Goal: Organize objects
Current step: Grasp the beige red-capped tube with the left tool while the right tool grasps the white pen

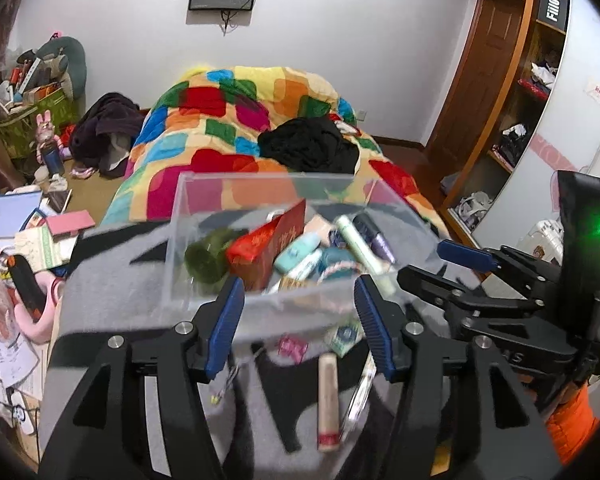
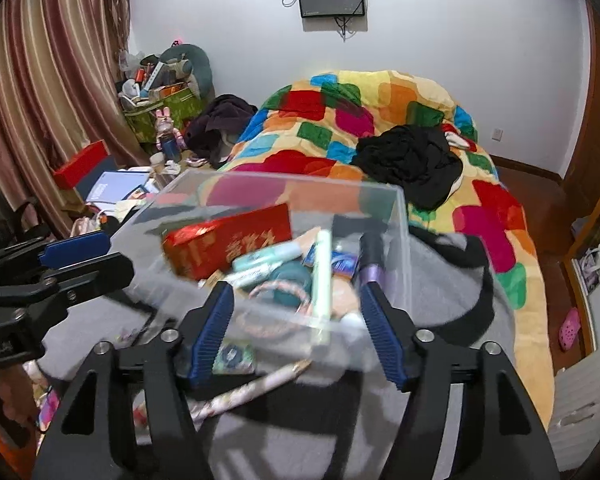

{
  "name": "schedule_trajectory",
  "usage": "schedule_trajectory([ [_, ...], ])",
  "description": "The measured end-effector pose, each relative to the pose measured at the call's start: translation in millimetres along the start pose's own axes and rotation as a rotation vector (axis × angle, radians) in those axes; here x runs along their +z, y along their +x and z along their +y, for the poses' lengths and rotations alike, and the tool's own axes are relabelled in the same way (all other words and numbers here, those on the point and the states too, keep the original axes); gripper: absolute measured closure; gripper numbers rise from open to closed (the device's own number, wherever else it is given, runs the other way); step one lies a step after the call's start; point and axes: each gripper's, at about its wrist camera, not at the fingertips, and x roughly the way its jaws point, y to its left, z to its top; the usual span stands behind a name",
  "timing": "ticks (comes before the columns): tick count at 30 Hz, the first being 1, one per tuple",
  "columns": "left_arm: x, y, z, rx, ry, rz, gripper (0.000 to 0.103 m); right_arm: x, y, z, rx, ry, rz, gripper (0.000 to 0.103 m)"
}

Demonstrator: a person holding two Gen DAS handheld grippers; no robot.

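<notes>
- Left wrist view: the left tongs (image 1: pixel 300 320) stand wide apart, holding nothing, just short of the near wall of the clear box (image 1: pixel 204 216) on the grey blanket (image 1: pixel 112 280).
- The right tongs (image 1: pixel 428 262) reach in at the box's right side, spread wide.
- In the box: a red carton (image 1: pixel 266 242), a green jar (image 1: pixel 206 258), a pale green tube (image 1: pixel 360 248).
- A beige tube (image 1: pixel 327 400) lies outside on the blanket, near the box.
- Right wrist view: the right tongs (image 2: pixel 296 328) gape wide at the near wall.
- A patterned pen (image 2: pixel 256 390) and a teal packet (image 2: pixel 234 356) lie before it; the quilted bed (image 2: pixel 380 120) is behind.
</notes>
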Motion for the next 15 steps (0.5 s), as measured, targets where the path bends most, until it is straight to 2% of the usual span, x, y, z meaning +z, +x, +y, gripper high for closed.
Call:
schedule_trajectory([
  [4, -23.4, -1.2, 2.7, 0.026, 0.002, 0.04, 0.046, -22.0, 8.5, 12.0, 0.031, 0.01, 0.06, 0.04],
  [10, -55.1, 0.7, 7.2, 0.051, -0.005, 0.093, 0.046, -49.4, 45.6, 26.2, 0.04, 0.052, 0.196, 0.038],
  [15, -71.9, 2.5, 9.0, 0.045, -0.014, 0.115, 0.046, -58.4, 48.4, 41.8, -0.037, -0.053, 0.18, 0.036],
])
